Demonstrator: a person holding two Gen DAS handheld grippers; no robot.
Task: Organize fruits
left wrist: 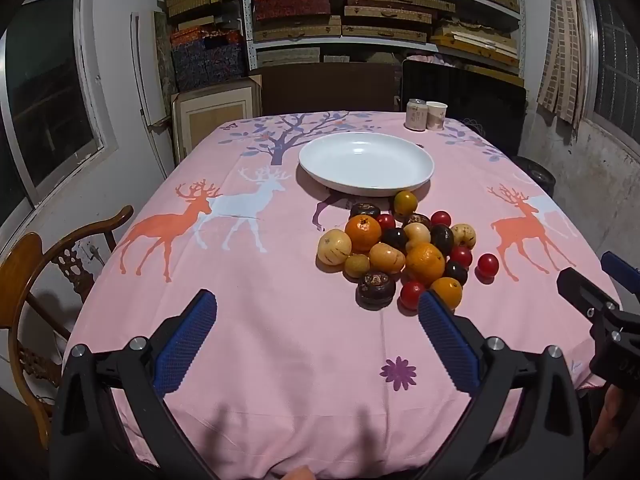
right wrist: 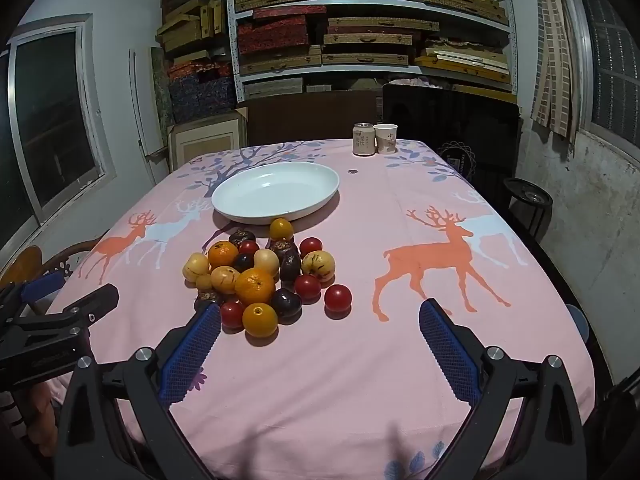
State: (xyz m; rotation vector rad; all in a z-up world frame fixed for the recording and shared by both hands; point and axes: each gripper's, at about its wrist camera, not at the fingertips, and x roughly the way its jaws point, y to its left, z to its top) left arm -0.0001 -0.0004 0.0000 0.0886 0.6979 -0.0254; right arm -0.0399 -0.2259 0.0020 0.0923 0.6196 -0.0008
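A pile of fruit [left wrist: 404, 250] lies on the pink deer tablecloth [left wrist: 248, 280]: oranges, yellow fruits, red tomatoes and dark purple fruits. It also shows in the right wrist view [right wrist: 260, 276]. An empty white plate [left wrist: 366, 162] sits just behind the pile, also seen in the right wrist view [right wrist: 276, 192]. My left gripper [left wrist: 318, 306] is open and empty, near the front of the table, left of the pile. My right gripper [right wrist: 320, 314] is open and empty, with its left finger [right wrist: 192, 356] close to the pile's front edge.
A can [left wrist: 416, 115] and a paper cup [left wrist: 436, 115] stand at the far edge of the table. A wooden chair [left wrist: 44, 280] stands at the left side. Shelves with boxes [left wrist: 360, 12] fill the back wall. A dark stool [right wrist: 528, 200] is at the right.
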